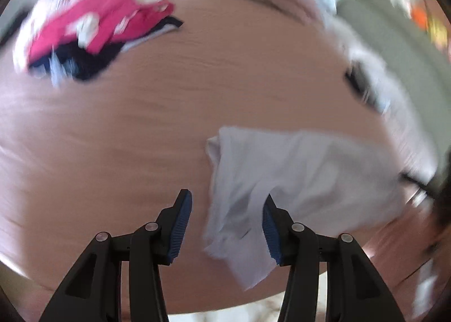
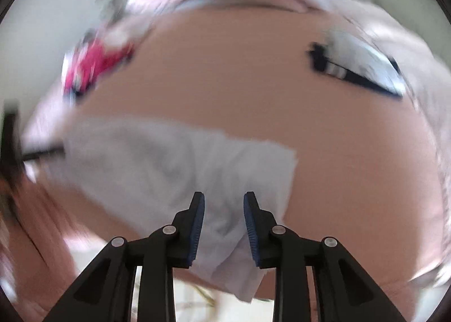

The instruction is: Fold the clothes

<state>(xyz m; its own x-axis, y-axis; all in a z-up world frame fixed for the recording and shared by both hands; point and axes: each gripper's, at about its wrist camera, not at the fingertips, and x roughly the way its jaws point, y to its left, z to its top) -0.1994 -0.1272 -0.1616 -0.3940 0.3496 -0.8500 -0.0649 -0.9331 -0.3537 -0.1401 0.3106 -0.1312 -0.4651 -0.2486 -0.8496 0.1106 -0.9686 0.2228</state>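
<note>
My right fingers stand narrowly apart astride the white garment, its length running leftward; my left fingers gape wide beside its edge.

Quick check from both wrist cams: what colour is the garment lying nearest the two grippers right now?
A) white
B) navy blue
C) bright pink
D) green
A: the white garment lies right at the open left gripper and between the fingers of the open right gripper; the pink and navy pile sits farther back.
</note>
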